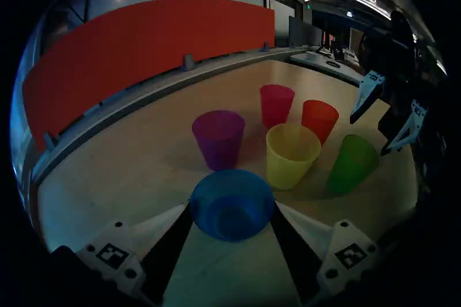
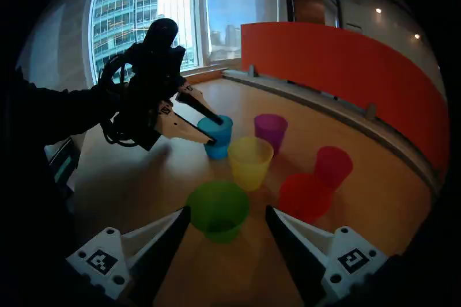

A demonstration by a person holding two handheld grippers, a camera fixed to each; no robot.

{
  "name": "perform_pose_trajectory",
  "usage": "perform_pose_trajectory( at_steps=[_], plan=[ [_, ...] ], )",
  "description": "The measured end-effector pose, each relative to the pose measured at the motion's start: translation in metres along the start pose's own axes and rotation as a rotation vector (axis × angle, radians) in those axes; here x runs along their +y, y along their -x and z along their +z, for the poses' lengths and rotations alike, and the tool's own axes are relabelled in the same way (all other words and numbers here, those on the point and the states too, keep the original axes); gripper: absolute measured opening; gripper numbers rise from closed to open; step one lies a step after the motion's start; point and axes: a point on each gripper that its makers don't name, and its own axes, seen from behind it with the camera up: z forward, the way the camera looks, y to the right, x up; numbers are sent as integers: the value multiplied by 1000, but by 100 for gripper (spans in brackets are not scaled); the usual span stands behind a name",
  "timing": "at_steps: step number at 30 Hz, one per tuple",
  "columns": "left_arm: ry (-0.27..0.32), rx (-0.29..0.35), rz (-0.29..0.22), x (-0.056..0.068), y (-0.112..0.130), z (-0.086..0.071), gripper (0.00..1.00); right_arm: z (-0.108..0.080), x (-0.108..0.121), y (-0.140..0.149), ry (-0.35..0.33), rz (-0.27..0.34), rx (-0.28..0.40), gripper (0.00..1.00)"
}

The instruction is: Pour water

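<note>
Left gripper (image 1: 232, 205): closed on the blue cup (image 1: 232, 218), one finger against each side of its wall.
Right gripper (image 2: 227, 210): open, with its fingers either side of the green cup (image 2: 218, 212) (a gap shows at the right finger).
Cup axes: both upright, crossing the fingers.
Deciding relation: the green cup sits straight ahead between the right fingers, nearer the left one, so squeezing it probably comes first.
</note>
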Motion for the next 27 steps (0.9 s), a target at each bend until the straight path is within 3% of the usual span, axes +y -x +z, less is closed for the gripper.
perform_pose_trajectory(
  at_steps=[15, 27],
  plan=[
    [0, 3, -5, 0, -1, 0, 88, 6, -8, 5, -19, -11, -12, 100],
    [-1, -2, -4, 1, 0, 0, 87, 23, -13, 15, -24, -38, -25, 100]
  ],
)
